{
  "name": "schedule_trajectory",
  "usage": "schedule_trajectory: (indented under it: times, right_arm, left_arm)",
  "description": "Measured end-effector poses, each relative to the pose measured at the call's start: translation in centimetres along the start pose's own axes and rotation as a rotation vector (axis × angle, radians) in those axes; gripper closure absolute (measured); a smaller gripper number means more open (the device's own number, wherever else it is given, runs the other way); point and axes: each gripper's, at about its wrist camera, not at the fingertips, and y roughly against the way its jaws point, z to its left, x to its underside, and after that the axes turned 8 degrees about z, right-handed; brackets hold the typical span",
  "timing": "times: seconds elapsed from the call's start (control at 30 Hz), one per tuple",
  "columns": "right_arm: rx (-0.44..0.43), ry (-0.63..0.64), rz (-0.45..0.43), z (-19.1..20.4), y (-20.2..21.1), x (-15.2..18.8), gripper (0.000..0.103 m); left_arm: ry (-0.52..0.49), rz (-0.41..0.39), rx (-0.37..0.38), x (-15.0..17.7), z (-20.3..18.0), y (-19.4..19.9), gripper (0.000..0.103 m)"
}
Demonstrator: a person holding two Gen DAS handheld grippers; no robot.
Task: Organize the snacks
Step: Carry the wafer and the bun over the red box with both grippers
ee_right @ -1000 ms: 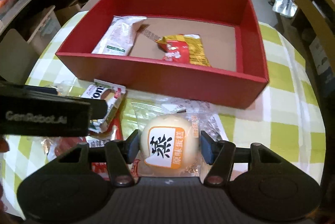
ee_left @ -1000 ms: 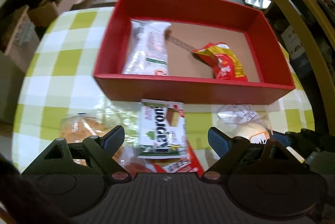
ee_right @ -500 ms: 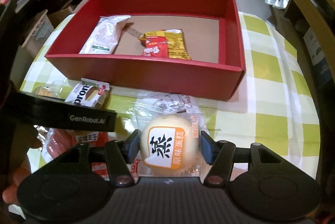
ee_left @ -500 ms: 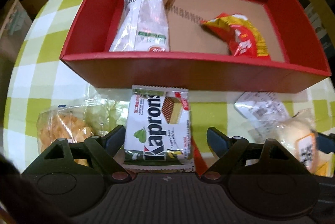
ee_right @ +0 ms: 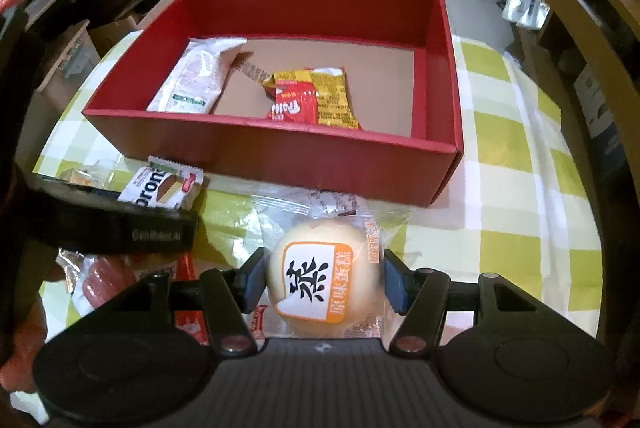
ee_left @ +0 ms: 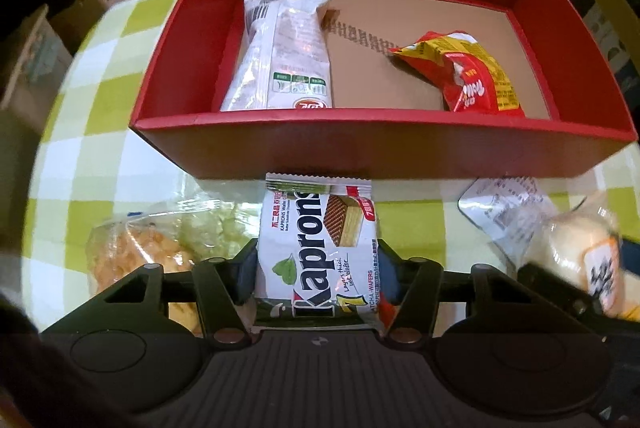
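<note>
A red box (ee_left: 360,147) (ee_right: 280,151) stands on the checked table and holds a white packet (ee_left: 288,55) (ee_right: 200,75) and a red-yellow packet (ee_left: 472,79) (ee_right: 316,99). My left gripper (ee_left: 316,268) is shut on the Kaprons wafer pack (ee_left: 320,248) (ee_right: 160,183) just in front of the box. My right gripper (ee_right: 324,280) is shut on a bagged steamed cake (ee_right: 320,280) (ee_left: 580,260), held right of the wafer pack.
A clear bag of orange snacks (ee_left: 136,252) lies left of the wafer pack. A red sausage pack (ee_right: 116,280) lies under the left gripper. Green-white tablecloth (ee_right: 520,187) extends right of the box. Shelves, cartons and furniture surround the table.
My left gripper has moved forward over the wafer pack and closed its jaws on it. My right gripper has risen slightly with the cake still held.
</note>
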Motion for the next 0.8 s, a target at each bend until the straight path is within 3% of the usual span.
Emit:
schedule_trajectory:
  times: [0.3, 0.8]
  right_arm:
    - [0.017, 0.010, -0.034, 0.6, 0.5, -0.4, 0.039]
    - [0.011, 0.020, -0.091, 1.3, 2.1, -0.7, 0.039]
  left_arm:
    - [-0.078, -0.087, -0.056, 1.4, -0.5, 2.6, 0.038]
    - [-0.117, -0.167, -0.088, 2.5, -0.3, 4.8, 0.038]
